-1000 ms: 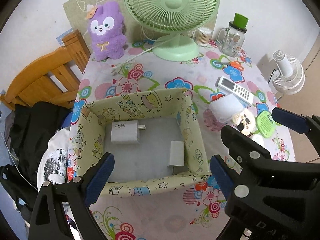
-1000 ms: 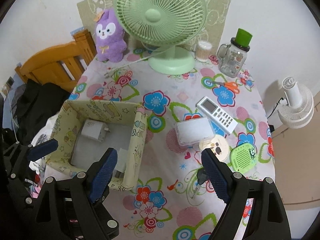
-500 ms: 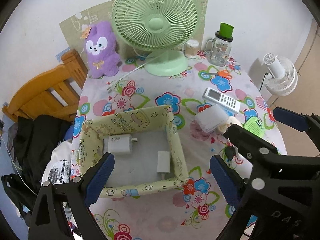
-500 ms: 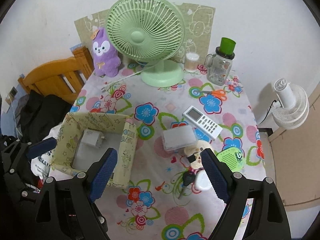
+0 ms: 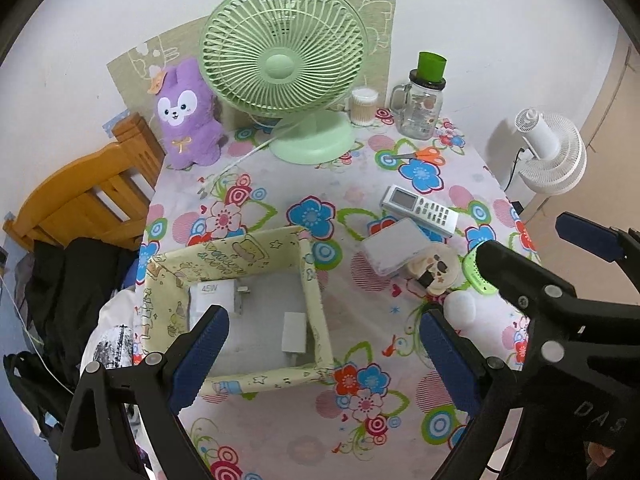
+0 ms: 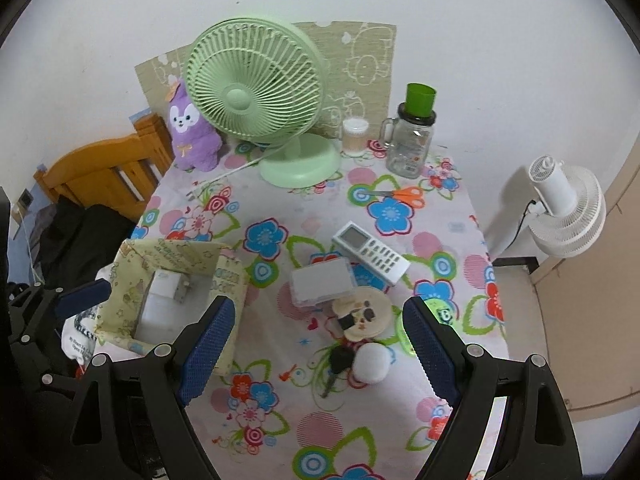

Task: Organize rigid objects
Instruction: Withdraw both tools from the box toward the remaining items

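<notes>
A: Left wrist view first. Left gripper point(image 5: 320, 344) spread wide, nothing held, hovering over the near edge of the yellow fabric bin point(image 5: 306, 276) on the floral counter point(image 5: 280, 412). Inside the bin: a white 45W charger point(image 5: 210, 300) toward the back left, a smaller white adapter point(image 5: 294, 332) against the right wall.

B: And right of the bin?

A: Remote control point(image 5: 418, 210), a flat white case point(image 5: 394, 246) just beside it, a round cream compact point(image 5: 434, 274) touching the case, a white puffball point(image 5: 460, 306) near that. Right gripper body partly covering a green round gadget point(image 5: 474, 272).

B: Right wrist view?

A: Right gripper point(image 6: 316, 346) likewise released, empty, above the compact point(image 6: 362, 316), puffball point(image 6: 372, 364) and a black key point(image 6: 340, 362). Bin point(image 6: 228, 280) off to the left, well apart from the remote point(image 6: 370, 252). Green desk fan point(image 6: 256, 92), purple plush point(image 6: 194, 136), glass jar point(image 6: 410, 148) and orange scissors point(image 6: 400, 194) at the back.
</notes>
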Available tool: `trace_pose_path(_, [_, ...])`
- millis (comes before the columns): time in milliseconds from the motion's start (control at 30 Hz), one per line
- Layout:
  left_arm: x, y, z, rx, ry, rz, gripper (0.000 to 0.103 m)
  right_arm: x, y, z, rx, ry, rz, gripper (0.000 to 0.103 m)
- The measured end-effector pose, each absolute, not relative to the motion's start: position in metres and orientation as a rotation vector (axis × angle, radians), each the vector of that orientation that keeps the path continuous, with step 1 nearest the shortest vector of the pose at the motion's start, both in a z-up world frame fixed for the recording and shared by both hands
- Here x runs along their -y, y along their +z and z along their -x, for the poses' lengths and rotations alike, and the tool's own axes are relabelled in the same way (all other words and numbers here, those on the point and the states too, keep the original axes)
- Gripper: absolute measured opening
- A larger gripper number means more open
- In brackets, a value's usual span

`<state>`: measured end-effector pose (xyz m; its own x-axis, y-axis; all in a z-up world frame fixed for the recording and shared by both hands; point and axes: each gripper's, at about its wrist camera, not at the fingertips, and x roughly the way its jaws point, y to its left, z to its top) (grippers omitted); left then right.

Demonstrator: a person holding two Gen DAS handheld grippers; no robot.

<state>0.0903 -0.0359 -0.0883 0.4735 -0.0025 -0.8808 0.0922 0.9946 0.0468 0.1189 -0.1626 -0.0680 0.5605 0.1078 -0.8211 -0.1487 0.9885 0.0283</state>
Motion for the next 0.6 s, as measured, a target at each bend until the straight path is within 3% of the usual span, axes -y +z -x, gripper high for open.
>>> trace_pose_path(600, [0.089,-0.097,-0.094,-1.068,-0.112,-0.08,0.097,0.234,-0.077,-0.121,-0.989,0.083,0.005,0.088])
